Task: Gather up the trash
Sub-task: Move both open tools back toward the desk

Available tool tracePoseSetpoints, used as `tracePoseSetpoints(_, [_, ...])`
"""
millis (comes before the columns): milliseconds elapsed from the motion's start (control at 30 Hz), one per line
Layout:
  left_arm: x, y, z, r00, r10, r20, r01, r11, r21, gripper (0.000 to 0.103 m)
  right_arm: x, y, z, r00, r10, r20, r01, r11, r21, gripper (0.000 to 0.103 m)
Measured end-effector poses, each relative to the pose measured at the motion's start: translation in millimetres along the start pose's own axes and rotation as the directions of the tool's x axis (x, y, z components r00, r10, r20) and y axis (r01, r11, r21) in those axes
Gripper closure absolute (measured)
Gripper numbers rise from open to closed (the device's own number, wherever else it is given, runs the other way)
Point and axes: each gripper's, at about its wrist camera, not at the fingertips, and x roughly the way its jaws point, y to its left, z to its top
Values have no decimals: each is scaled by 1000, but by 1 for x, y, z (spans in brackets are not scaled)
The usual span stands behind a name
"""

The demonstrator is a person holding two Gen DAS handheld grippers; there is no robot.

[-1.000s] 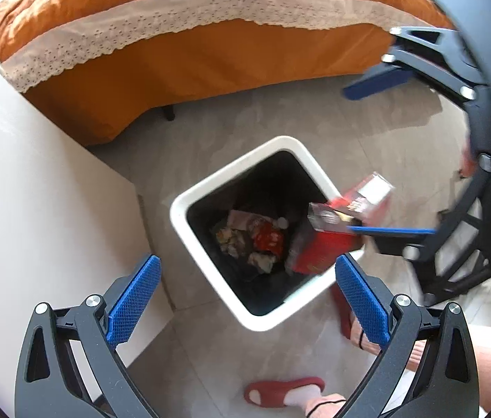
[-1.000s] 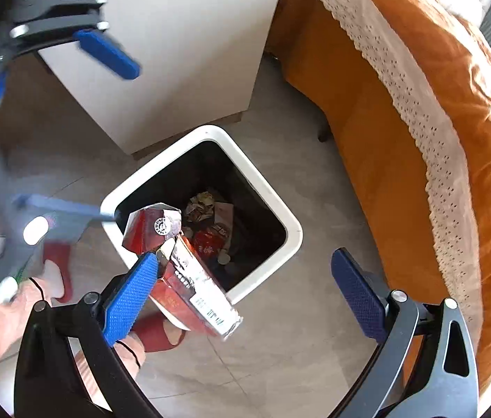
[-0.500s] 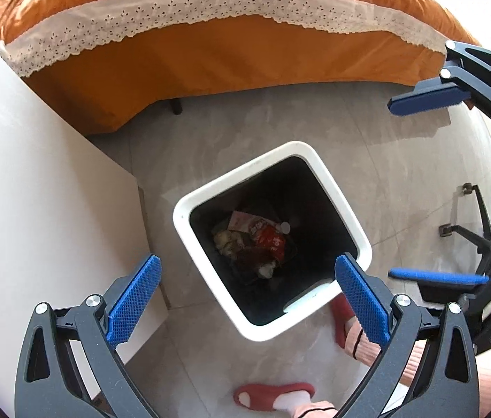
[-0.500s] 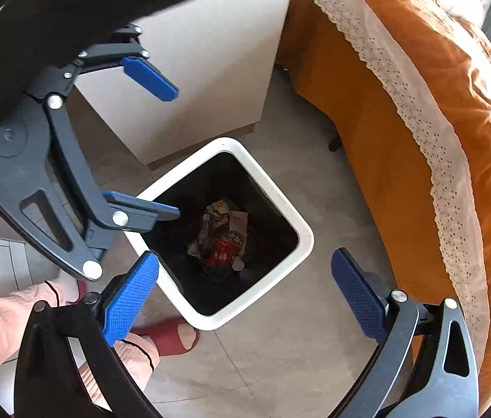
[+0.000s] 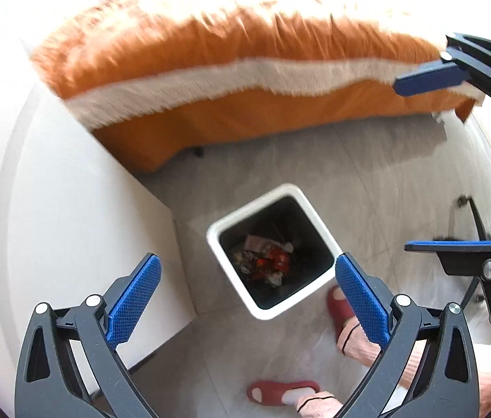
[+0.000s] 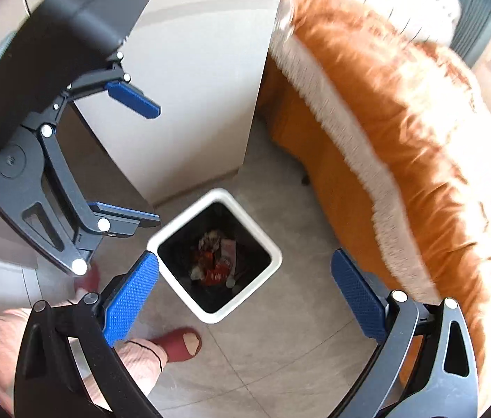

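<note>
Trash [image 5: 266, 261] lies at the bottom of the white bin [image 5: 231, 278] on the floor, below me. Both my jaws wide, holding nothing. Risk: swinging away blind, I clip the bed [image 5: 245, 69] or cabinet [image 6: 193, 87].

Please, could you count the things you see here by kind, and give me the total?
Grippers: 2, left gripper and right gripper, both with jaws open
Trash bin: 1
Bed: 1
White cabinet: 1
Red slippers: 2
Total: 7
</note>
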Motion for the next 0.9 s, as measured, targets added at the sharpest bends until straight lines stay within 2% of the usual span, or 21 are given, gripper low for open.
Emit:
tracePoseSetpoints(33, [-21, 1, 1, 999, 32, 22, -32, 999, -18, 5, -16, 2, 4, 1000, -8, 22, 8, 1000, 8, 4])
tracePoseSetpoints(200, [-120, 12, -3, 988, 84, 129, -66, 988, -140, 5, -108, 17, 37, 987, -28, 156, 17, 997, 72, 4])
tracePoseSetpoints(267, [-156, 18, -8, 979, 119, 168, -88, 979, -183, 5, -134, 26, 51, 978, -52, 201, 39, 997, 72, 4])
tracePoseSetpoints(367, [-206, 32, -18, 959, 207, 193, -154, 954, -257, 5, -166, 38, 75, 966, -42, 256, 22, 997, 80, 4])
tracePoseSetpoints(500, [-266, 63, -40, 924, 300, 237, -204, 911, -358, 5, -198, 63, 109, 942, -24, 334, 8, 999, 51, 4])
tracePoseSetpoints(667, [-318, 89, -66, 874, 412, 257, -295, 871, -393, 5, -226, 94, 154, 912, 24, 410, -41, 999, 32, 4])
tracePoseSetpoints(733, [-341, 104, -81, 850, 459, 257, -327, 844, -425, 5, -236, 113, 175, 898, 42, 437, -51, 999, 9, 4])
tracePoseSetpoints(867, [-375, 132, -111, 812, 522, 260, -356, 798, -487, 5, -247, 149, 209, 890, 61, 452, -56, 998, -25, 4])
tracePoseSetpoints(900, [-385, 141, -120, 796, 546, 259, -374, 782, -499, 5, -250, 161, 218, 887, 69, 456, -60, 998, -35, 4])
